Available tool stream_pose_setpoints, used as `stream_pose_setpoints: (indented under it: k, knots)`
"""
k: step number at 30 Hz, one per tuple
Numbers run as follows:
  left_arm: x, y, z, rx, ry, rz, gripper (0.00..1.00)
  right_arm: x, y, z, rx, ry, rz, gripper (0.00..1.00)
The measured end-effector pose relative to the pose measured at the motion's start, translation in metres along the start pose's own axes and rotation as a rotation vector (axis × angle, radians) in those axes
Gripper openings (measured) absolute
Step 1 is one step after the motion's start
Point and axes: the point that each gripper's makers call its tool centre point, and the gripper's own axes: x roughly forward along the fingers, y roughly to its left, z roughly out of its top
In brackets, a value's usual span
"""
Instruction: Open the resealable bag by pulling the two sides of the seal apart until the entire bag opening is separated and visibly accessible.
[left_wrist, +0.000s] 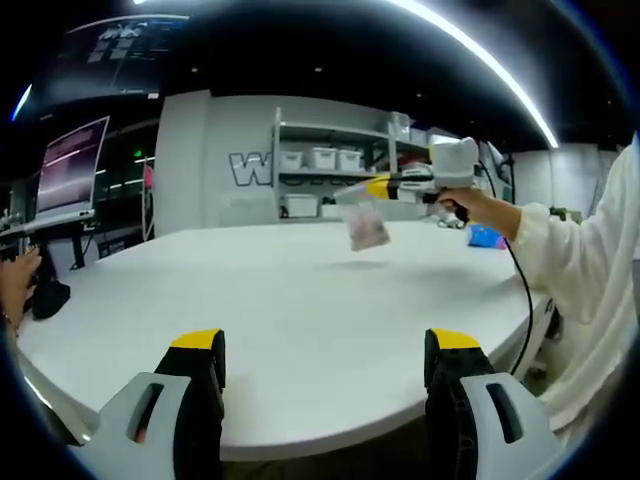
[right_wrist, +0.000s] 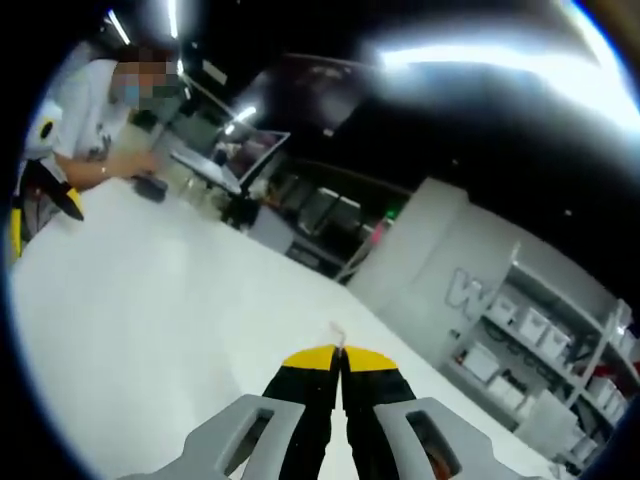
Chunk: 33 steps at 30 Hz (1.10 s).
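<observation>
A small clear resealable bag (left_wrist: 367, 228) with something pinkish inside hangs above the white table (left_wrist: 280, 310) in the left gripper view. My right gripper (left_wrist: 385, 188) pinches its top edge, held out by a hand in a white sleeve. In the right gripper view the right gripper (right_wrist: 340, 362) has its yellow-tipped jaws pressed together, and a thin sliver of the bag's edge (right_wrist: 337, 333) pokes out past them. My left gripper (left_wrist: 325, 350) stands wide open low over the table's near edge, well short of the bag. Part of the left gripper (right_wrist: 30, 210) shows at the left rim.
Another person sits at the far side of the table (right_wrist: 150, 300) with a hand on a black object (left_wrist: 45, 296). A blue item (left_wrist: 487, 237) lies at the right. A black cable (left_wrist: 522, 285) hangs from the right gripper. Shelves with white bins (left_wrist: 320, 160) line the back wall.
</observation>
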Motion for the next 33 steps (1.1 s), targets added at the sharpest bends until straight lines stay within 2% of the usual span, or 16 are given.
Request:
stream_pose_setpoints:
  k: [16,33]
  knots:
    - [-0.002,-0.002,-0.003,0.001,0.001,-0.004,0.80,-0.013,0.015,0.002,-0.012,-0.012,0.024,0.00]
    - [-0.002,-0.006,-0.002,0.003,-0.001,-0.009,0.80,-0.030,0.032,0.019,-0.041,-0.049,0.058,0.00]
